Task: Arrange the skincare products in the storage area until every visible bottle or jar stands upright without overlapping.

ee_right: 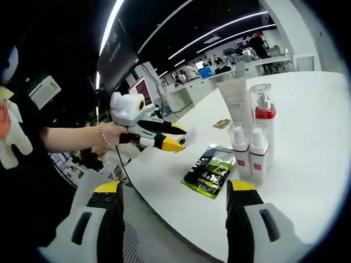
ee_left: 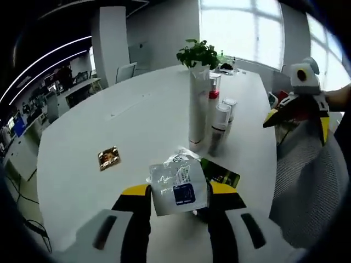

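Observation:
My left gripper (ee_left: 179, 192) is shut on a clear packet (ee_left: 178, 186) with a blue label, held low over the white table (ee_left: 126, 137). Past it stand a tall white tube (ee_left: 198, 107), a red-collared bottle (ee_left: 213, 98) and two small white bottles (ee_left: 221, 118), all upright and close together. A green-and-black sachet (ee_left: 221, 174) lies flat by the packet. My right gripper (ee_right: 174, 187) is open and empty off the table's edge, facing the tube (ee_right: 236, 104), the red-collared bottle (ee_right: 262, 112) and the small bottles (ee_right: 240, 150). A hand holds the left gripper (ee_right: 178, 138) there.
A small gold sachet (ee_left: 108, 158) lies flat to the left on the table. A potted plant (ee_left: 198, 53) stands behind the tube. A grey chair (ee_left: 307, 181) sits at the table's right edge, below the right gripper (ee_left: 298, 123). Office desks and monitors lie beyond.

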Demonstrator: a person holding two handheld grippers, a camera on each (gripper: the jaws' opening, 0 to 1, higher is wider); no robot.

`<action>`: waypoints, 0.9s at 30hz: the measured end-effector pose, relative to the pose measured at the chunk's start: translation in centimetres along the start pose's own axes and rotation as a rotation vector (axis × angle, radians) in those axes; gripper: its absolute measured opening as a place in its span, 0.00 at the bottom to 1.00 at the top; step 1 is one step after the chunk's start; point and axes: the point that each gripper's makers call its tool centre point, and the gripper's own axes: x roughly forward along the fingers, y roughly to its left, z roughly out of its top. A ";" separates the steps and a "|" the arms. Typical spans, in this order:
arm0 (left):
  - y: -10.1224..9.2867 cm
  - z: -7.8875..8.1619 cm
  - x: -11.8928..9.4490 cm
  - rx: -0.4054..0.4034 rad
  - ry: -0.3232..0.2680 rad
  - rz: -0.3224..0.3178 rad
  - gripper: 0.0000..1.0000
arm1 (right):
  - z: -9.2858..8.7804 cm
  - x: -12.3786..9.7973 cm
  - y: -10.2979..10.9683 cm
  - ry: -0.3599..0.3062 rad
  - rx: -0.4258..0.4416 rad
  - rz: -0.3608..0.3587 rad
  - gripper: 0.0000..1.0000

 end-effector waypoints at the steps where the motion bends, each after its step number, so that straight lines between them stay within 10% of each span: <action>1: -0.6 0.0 -0.3 0.038 0.006 -0.016 0.36 | 0.1 0.1 0.2 0.002 -0.002 0.007 0.71; 27: -7.0 0.6 -3.5 0.227 0.003 -0.170 0.37 | 3.8 7.6 0.2 -0.009 0.129 0.084 0.34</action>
